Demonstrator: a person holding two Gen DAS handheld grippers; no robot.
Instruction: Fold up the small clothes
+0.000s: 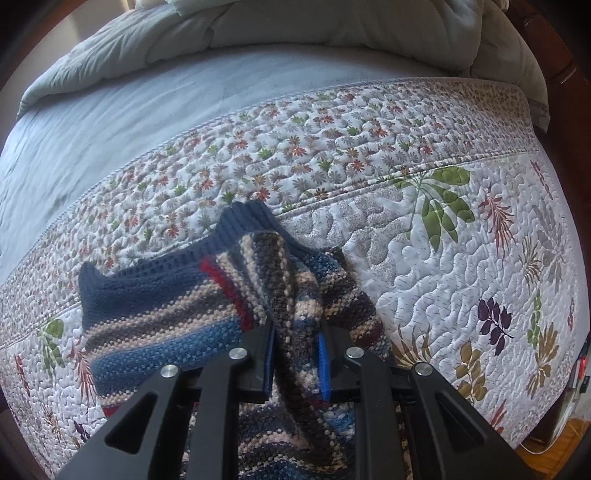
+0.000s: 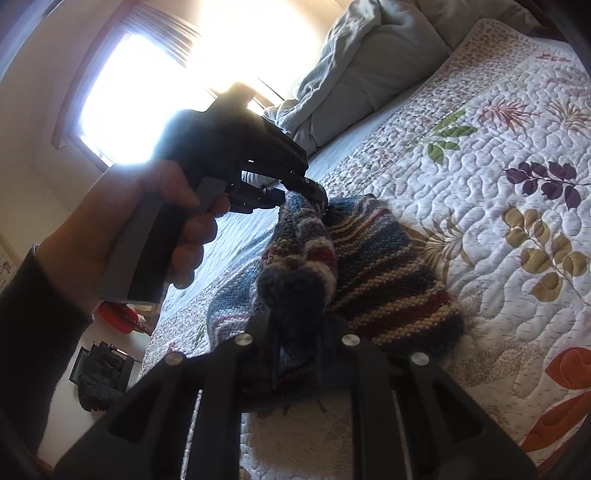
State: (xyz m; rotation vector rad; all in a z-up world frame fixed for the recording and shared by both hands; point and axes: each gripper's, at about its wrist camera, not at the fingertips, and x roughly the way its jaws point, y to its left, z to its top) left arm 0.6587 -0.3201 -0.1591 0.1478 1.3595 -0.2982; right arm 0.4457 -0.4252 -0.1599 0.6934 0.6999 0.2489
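I am holding a small striped knit sweater (image 1: 177, 317), thick and chunky in blue, tan, grey and red bands with a ribbed navy collar (image 1: 243, 221), and it is lying partly on the quilt and partly lifted between my two claws. It is looking soft and floppy, light enough to carry by a pinch, and I judge the coarse knit will be gripping my pads rather than slipping, though it will stretch and sag wherever I am not supporting it. My left gripper (image 1: 295, 354) is clamping a bunched ridge of the knit that is running toward twelve o'clock from its jaws, with the collar lying at about eleven o'clock beyond it. My right gripper (image 2: 299, 325) is pinching a rolled, dark blue wad of the same sweater (image 2: 369, 266), and from that camera my left gripper (image 2: 314, 192) is showing at about twelve o'clock, gripped by my left hand (image 2: 159, 221), biting the far end of the same fold. I judge the better holds to be the ribbed edges and the hem, since they are firmer than the body and will be keeping a straighter fold line than these bunched middles. Around the sweater, the flowered quilt (image 1: 461, 277) is spreading out toward three o'clock, a grey sheet (image 1: 129, 122) and a heaped grey duvet (image 1: 295, 29) are lying beyond at twelve o'clock, and a bright window (image 2: 140, 96) is glaring at ten o'clock in the right view.
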